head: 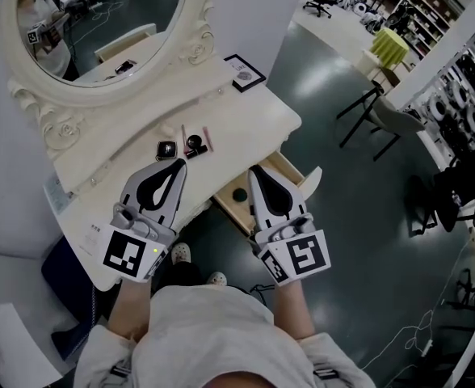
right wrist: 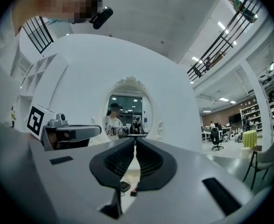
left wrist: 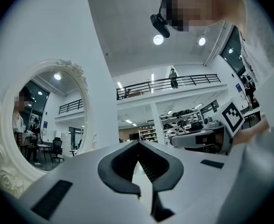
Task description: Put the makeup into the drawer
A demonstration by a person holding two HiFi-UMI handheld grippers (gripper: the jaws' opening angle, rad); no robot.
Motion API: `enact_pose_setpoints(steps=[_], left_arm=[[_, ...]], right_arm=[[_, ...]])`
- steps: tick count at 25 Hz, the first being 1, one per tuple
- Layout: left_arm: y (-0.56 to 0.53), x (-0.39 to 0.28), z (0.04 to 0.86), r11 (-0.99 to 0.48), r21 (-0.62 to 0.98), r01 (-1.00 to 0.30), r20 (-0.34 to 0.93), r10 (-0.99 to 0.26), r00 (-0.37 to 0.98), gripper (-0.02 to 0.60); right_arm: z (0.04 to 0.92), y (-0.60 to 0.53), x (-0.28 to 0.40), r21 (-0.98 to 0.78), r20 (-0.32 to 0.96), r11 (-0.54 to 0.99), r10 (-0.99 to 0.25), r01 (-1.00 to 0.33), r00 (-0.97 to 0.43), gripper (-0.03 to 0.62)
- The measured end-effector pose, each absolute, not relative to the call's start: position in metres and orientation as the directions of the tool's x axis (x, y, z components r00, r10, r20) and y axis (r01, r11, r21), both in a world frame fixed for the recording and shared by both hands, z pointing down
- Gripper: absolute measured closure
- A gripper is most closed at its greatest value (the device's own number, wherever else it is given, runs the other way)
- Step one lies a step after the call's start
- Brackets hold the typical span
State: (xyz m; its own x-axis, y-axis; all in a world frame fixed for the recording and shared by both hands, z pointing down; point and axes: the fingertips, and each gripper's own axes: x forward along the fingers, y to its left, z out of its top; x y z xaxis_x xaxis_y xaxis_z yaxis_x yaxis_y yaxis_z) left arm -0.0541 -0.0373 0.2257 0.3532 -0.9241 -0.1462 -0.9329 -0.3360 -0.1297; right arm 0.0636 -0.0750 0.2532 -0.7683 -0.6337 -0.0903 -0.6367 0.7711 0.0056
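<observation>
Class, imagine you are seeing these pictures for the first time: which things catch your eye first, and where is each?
The ornate oval mirror at the back of the white dressing table stands out first. Small makeup items lie on the tabletop below it, and an open drawer juts from the table's front edge. Nearest the camera, the left gripper and the right gripper are both shut and empty, the right one near the drawer.
</observation>
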Motion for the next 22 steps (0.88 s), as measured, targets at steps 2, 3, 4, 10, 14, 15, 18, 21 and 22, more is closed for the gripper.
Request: enact_pose_setpoints(steps=[2,3,4,10,14,15,18,21,22], left_arm=[[-0.042,-0.065,0.229,-0.339,-0.129,-0.932,-0.124,-0.927,0.354,0.568],[-0.045,-0.070,0.228,-0.337,-0.129,-0.933,-0.130,-0.927,0.353,0.569],[-0.047,-0.076,0.226,-0.334,-0.129,-0.934,-0.142,-0.926,0.350,0.569],[-0.061,-0.109,0.245,-0.328,-0.113,-0.938,-0.108,-0.934,0.339,0.569],[-0.069,-0.129,0.253,-0.317,-0.093,-0.944,-0.122,-0.937,0.327,0.569],[-0.070,-0.134,0.258,-0.316,-0.086,-0.945,-0.108,-0.940,0.325,0.569],[-0.069,-0.145,0.279,-0.319,-0.059,-0.946,-0.023,-0.947,0.320,0.569],[-0.074,-0.156,0.281,-0.304,-0.048,-0.952,-0.049,-0.951,0.306,0.569],[-0.076,-0.160,0.279,-0.297,-0.047,-0.954,-0.065,-0.952,0.299,0.569]], right_arm=[[0.254,-0.082,0.052,0.006,-0.081,0.774,-0.631,-0.633,-0.772,0.568],[0.256,-0.085,0.045,0.004,-0.075,0.777,-0.628,-0.630,-0.775,0.567],[0.258,-0.087,0.039,0.002,-0.067,0.780,-0.625,-0.626,-0.778,0.568],[0.281,-0.103,-0.001,0.009,0.001,0.794,-0.608,-0.608,-0.794,0.568],[0.303,-0.111,-0.026,0.006,0.058,0.808,-0.588,-0.589,-0.807,0.568],[0.308,-0.113,-0.031,0.004,0.073,0.812,-0.582,-0.583,-0.810,0.568],[0.325,-0.115,-0.045,-0.009,0.122,0.822,-0.564,-0.569,-0.817,0.568],[0.342,-0.117,-0.058,-0.022,0.169,0.832,-0.544,-0.555,-0.822,0.566],[0.347,-0.118,-0.063,-0.024,0.182,0.835,-0.536,-0.549,-0.824,0.566]])
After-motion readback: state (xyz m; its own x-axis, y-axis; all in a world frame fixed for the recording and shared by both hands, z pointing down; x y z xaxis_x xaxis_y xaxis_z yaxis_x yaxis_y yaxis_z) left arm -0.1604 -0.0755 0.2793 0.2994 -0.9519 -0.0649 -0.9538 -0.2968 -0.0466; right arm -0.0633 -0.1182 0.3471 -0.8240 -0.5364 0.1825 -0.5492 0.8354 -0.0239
